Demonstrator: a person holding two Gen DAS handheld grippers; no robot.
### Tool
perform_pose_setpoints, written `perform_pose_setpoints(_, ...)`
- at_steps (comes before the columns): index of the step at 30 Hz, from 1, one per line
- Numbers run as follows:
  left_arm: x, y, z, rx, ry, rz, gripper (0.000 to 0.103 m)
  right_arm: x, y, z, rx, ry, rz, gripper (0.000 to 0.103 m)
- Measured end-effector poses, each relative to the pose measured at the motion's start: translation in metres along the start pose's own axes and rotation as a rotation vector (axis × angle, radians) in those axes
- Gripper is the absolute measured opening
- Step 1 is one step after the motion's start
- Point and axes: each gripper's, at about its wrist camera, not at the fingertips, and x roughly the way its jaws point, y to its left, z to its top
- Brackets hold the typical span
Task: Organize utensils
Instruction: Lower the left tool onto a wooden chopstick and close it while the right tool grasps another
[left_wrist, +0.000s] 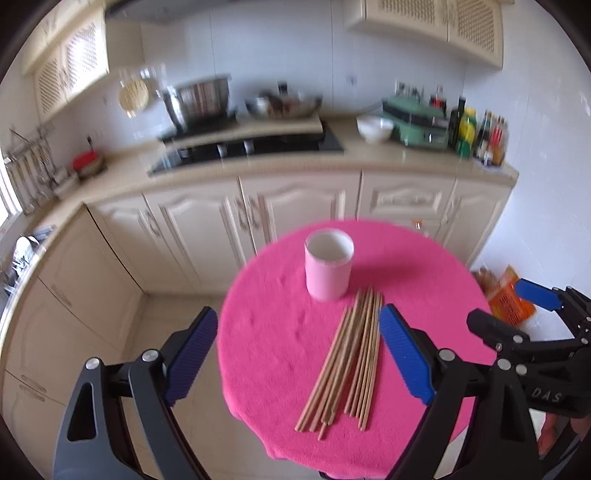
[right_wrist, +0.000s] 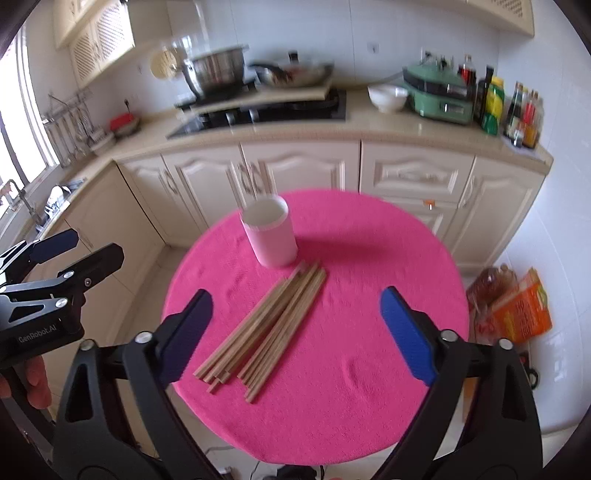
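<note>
Pink-clothed round table (right_wrist: 369, 369) bears cup (right_wrist: 271, 236) and chopsticks (right_wrist: 266, 325).

pink cup (right_wrist: 271, 234): 1 | wooden chopsticks (right_wrist: 264, 325): one bundle, exact number unclear | round pink-covered table (right_wrist: 369, 332): 1

1. Bright daylight enters from a window (right_wrist: 14, 122) far left of the grippers.
2. The pink cup (right_wrist: 271, 232) casts a soft shadow rightward on the pink cloth (right_wrist: 369, 350).
3. Motion blur smears the stove pots (left_wrist: 199, 99).
4. Fisheye bending curves the cabinets (left_wrist: 303, 206); corners go black.
</note>
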Motion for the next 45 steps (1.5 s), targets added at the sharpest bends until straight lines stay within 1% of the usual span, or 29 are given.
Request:
perform_pose_setpoints(2, 0.033, 0.004, -0.007, -0.006, 0.073, -0.015, 0.087, 0.021, -0.004, -0.008, 0.008, 0.050, 0.004, 0.074)
perform_pose_setpoints(3, 0.052, 0.005, -0.011, -0.002, 0.112, -0.028, 0.087, 0.033, -0.008, -0.012, 0.015, 0.079, 0.004, 0.070)
perform_pose_setpoints(5, 0.079, 0.006, -0.018, 0.006, 0.157, -0.042, 0.079, 0.055, -0.013, -0.019, 0.028, 0.127, 0.004, 0.055)
perform_pose_setpoints(6, 0.100, 0.006, -0.022, 0.009, 0.213, -0.057, 0.068, 0.066, -0.016, -0.022, 0.040, 0.151, 0.007, 0.051)
perform_pose_setpoints(7, 0.115, 0.006, -0.025, 0.004, 0.242, -0.074, 0.063, 0.076, -0.019, -0.025, 0.052, 0.175, 0.010, 0.047)
perform_pose_setpoints(8, 0.134, 0.007, -0.029, -0.007, 0.278, -0.100, 0.062, 0.089, -0.024, -0.030, 0.072, 0.206, 0.014, 0.044)
perform_pose_setpoints(9, 0.145, 0.005, -0.031, -0.007, 0.298, -0.106, 0.059, 0.099, -0.027, -0.032, 0.091, 0.227, 0.018, 0.042)
perform_pose_setpoints(10, 0.161, 0.002, -0.036, 0.008, 0.338, -0.115, 0.056, 0.107, -0.031, -0.035, 0.109, 0.244, 0.024, 0.038)
perform_pose_setpoints(13, 0.197, -0.013, -0.046, 0.081, 0.385, -0.114, 0.056, 0.127, -0.039, -0.039, 0.141, 0.281, 0.032, 0.037)
perform_pose_setpoints(15, 0.226, -0.020, -0.055, 0.100, 0.446, -0.121, 0.054, 0.140, -0.043, -0.041, 0.157, 0.309, 0.032, 0.037)
perform_pose_setpoints(19, 0.256, -0.030, -0.066, 0.152, 0.508, -0.112, 0.052, 0.155, -0.048, -0.042, 0.177, 0.334, 0.036, 0.037)
perform_pose_setpoints(24, 0.272, -0.038, -0.068, 0.203, 0.498, -0.092, 0.052, 0.169, -0.051, -0.041, 0.193, 0.356, 0.044, 0.037)
perform_pose_setpoints(28, 0.280, -0.042, -0.066, 0.237, 0.516, -0.091, 0.052, 0.179, -0.052, -0.039, 0.199, 0.374, 0.055, 0.037)
perform_pose_setpoints(30, 0.280, -0.049, -0.066, 0.291, 0.512, -0.053, 0.052, 0.183, -0.053, -0.038, 0.199, 0.382, 0.056, 0.037)
perform_pose_setpoints(32, 0.280, -0.051, -0.061, 0.296, 0.519, -0.045, 0.052, 0.188, -0.051, -0.037, 0.200, 0.397, 0.060, 0.037)
perform_pose_setpoints(33, 0.280, -0.051, -0.060, 0.283, 0.529, -0.048, 0.048, 0.190, -0.050, -0.036, 0.197, 0.402, 0.060, 0.037)
perform_pose_setpoints(34, 0.280, -0.048, -0.058, 0.247, 0.538, -0.079, 0.031, 0.192, -0.048, -0.036, 0.195, 0.407, 0.063, 0.037)
perform_pose_setpoints(35, 0.279, -0.044, -0.057, 0.203, 0.549, -0.111, 0.023, 0.194, -0.046, -0.035, 0.193, 0.414, 0.065, 0.036)
perform_pose_setpoints(36, 0.277, -0.040, -0.057, 0.182, 0.552, -0.112, 0.011, 0.196, -0.043, -0.035, 0.189, 0.418, 0.063, 0.036)
perform_pose_setpoints(37, 0.275, -0.037, -0.057, 0.165, 0.554, -0.096, 0.006, 0.199, -0.041, -0.035, 0.186, 0.423, 0.061, 0.036)
perform_pose_setpoints(45, 0.256, -0.012, -0.061, 0.097, 0.518, -0.101, 0.006, 0.218, -0.026, -0.040, 0.148, 0.459, 0.019, 0.034)
